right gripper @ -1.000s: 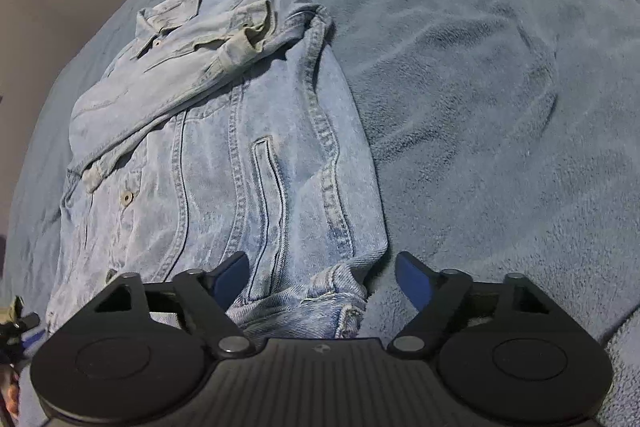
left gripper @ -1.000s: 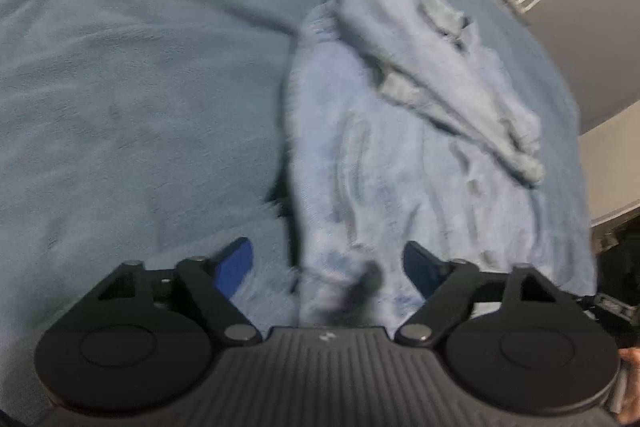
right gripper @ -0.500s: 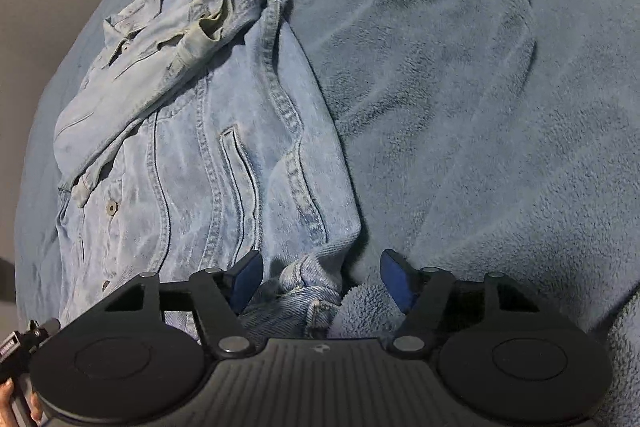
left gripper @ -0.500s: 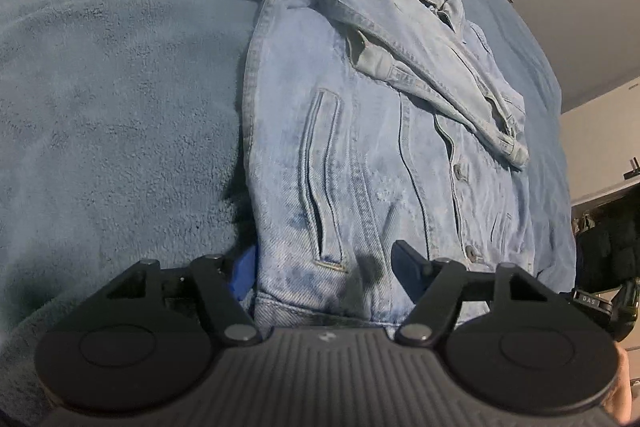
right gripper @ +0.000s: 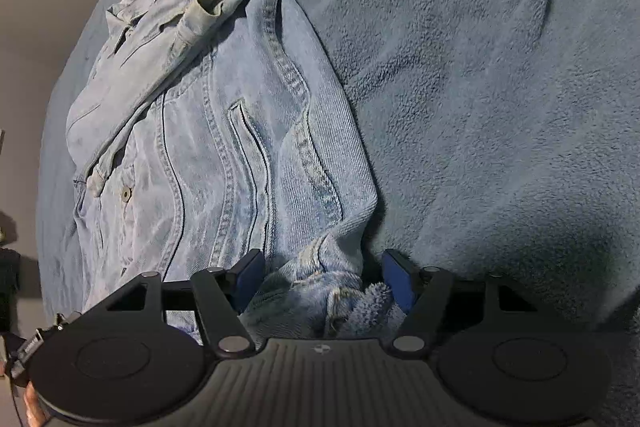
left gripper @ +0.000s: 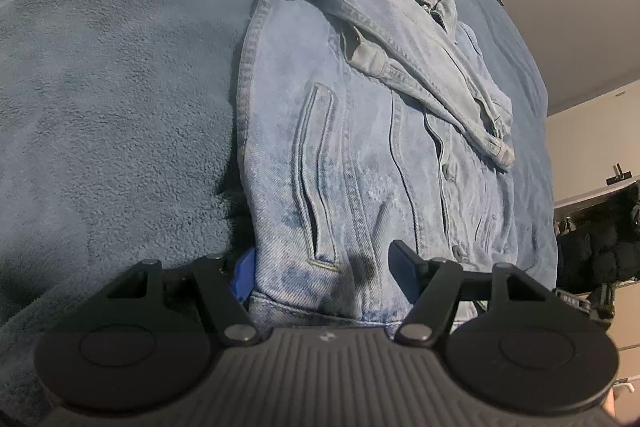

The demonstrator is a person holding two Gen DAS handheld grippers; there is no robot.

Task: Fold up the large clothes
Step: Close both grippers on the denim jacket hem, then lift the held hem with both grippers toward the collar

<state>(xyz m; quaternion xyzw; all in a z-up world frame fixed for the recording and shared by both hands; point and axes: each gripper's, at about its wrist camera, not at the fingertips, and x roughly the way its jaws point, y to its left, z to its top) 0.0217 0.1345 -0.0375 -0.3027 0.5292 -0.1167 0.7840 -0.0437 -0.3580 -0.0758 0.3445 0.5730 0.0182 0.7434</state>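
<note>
Currently lying flat, front up, on a blue fleece blanket (left gripper: 112,99): a light denim jacket (left gripper: 360,147), both sleeves crossed over the chest, collar at the far end. Starting at the left: left gripper (left gripper: 326,269) down at the hem's left corner, jaws closing, one blue finger (left gripper: 245,273) tucked beside the jacket's edge and the other resting over the denim, hem corner between them but not yet pinched. Moving right: right gripper (right gripper: 322,277) at the opposite hem corner, jaws opening, bunched hem and a tuft of blanket between the blue fingers (right gripper: 396,279), nothing clamped. Judged as the grasping step before the bottom-to-collar fold. Calls next for clamping both corners on denim alone, shedding the blanket caught at the right, then lifting evenly and carrying the hem toward the collar without disturbing the crossed sleeves.
</note>
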